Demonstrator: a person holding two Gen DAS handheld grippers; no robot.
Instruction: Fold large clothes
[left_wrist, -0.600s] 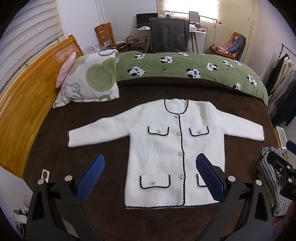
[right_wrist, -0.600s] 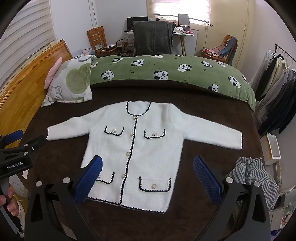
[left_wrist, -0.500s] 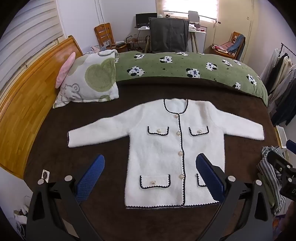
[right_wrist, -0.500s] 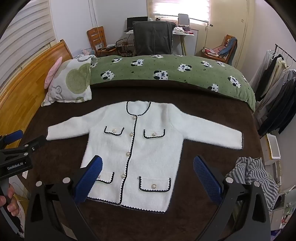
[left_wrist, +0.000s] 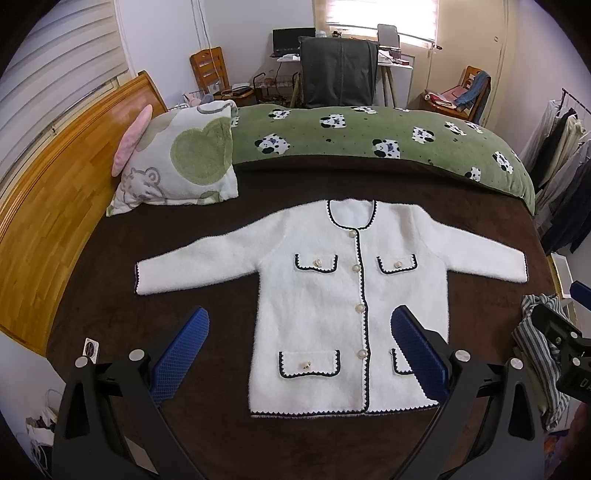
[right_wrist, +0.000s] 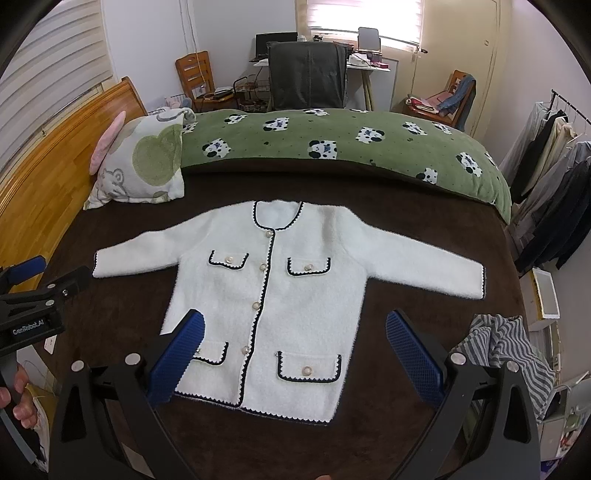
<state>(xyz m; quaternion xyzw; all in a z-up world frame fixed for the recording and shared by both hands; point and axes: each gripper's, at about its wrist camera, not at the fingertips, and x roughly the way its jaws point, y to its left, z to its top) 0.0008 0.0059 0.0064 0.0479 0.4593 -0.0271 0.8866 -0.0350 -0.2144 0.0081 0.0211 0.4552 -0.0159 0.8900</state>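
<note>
From the left wrist view, the left tongs (left_wrist: 299, 334) hang wide open over the near edge of the bed (left_wrist: 229, 373), holding nothing. Between and beyond their blue pads lies the white cardigan (left_wrist: 328, 295), spread flat and face up on the dark brown bed cover, buttoned, collar toward the far side, both sleeves stretched outward. The right pad overlaps the cardigan's lower right pocket in the picture, but whether it touches the cloth cannot be told; it looks to hover above. A patterned pillow (left_wrist: 177, 162) sits beyond the left sleeve, a green panda blanket (left_wrist: 369, 136) runs along the far side, and a striped garment (left_wrist: 535, 354) lies crumpled at the bed's right edge, just beside the black body of the right tongs.

From the right wrist view, the right tongs (right_wrist: 293, 332) are equally spread and empty, aimed at the hem. The cardigan (right_wrist: 306, 295) sits a little left of centre here, its right sleeve cuff close to the bed's edge. The left tongs (right_wrist: 48, 275) show at the left border, with fingers (right_wrist: 18, 398) of the hand on their handle.

No fold looks begun. The likely trouble is the fabric itself: it seems thick and fluffy, so a shallow pinch may catch only the top layer and open the front rather than lift the whole panel. Dragging a sleeve across the plush cover could bunch the body and skew the fold. The striped garment is near enough to the right sleeve to be snagged along with it.
</note>
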